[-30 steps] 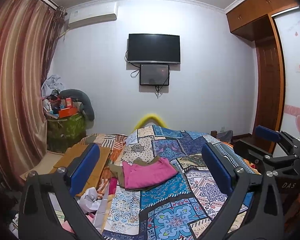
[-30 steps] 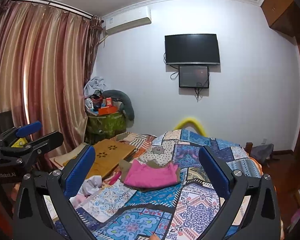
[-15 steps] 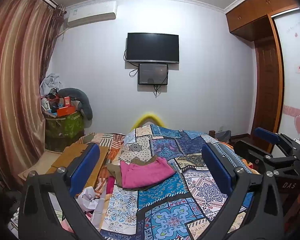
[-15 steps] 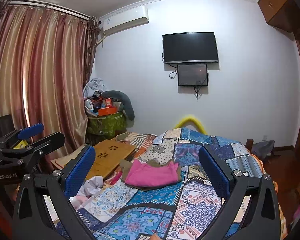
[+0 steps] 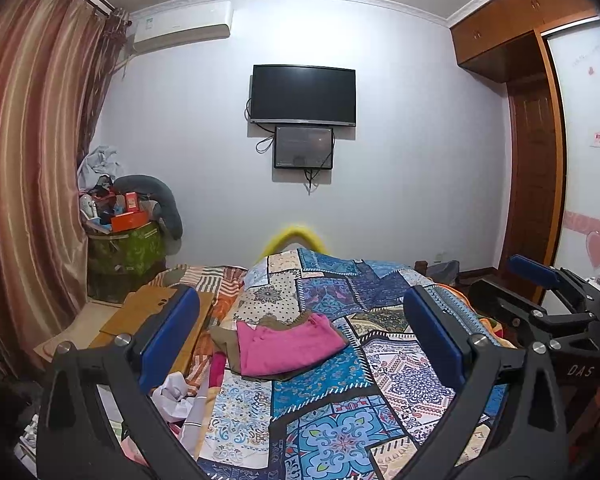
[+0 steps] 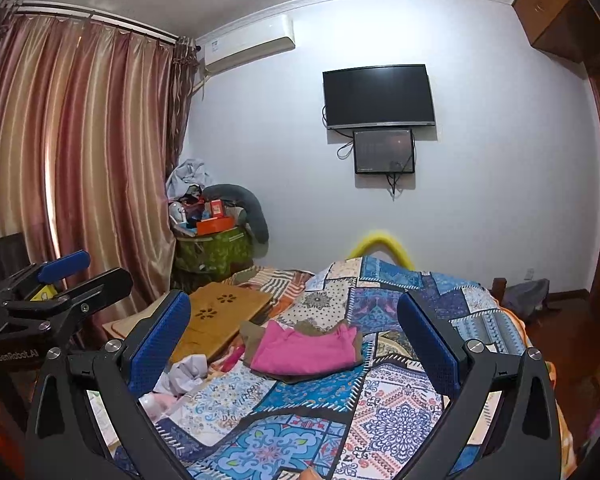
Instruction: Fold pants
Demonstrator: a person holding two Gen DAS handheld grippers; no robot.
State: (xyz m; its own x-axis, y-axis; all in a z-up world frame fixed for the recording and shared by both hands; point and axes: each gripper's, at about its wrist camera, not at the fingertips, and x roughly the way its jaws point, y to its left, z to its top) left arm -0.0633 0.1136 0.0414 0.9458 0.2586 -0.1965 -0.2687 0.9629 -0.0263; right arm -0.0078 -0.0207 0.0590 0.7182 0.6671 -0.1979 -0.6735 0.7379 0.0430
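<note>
Folded pink pants (image 5: 284,346) lie on top of a folded olive-brown garment (image 5: 224,340) in the middle of the patchwork bedspread (image 5: 332,432). The same stack shows in the right wrist view: pink pants (image 6: 304,350) on the olive garment (image 6: 252,334). My left gripper (image 5: 300,328) is open and empty, held above the bed well short of the stack. My right gripper (image 6: 294,330) is open and empty, also back from the stack. Each gripper appears at the edge of the other's view.
A wooden lap desk (image 6: 220,316) lies on the bed's left side beside crumpled white paper (image 6: 188,372). A cluttered green box (image 6: 212,248) stands by the curtain (image 6: 72,160). A TV (image 5: 303,94) hangs on the far wall. A wardrobe (image 5: 536,160) stands at right.
Both views have shifted only slightly; the grippers stay open and back from the stack. The clothes have not moved.
</note>
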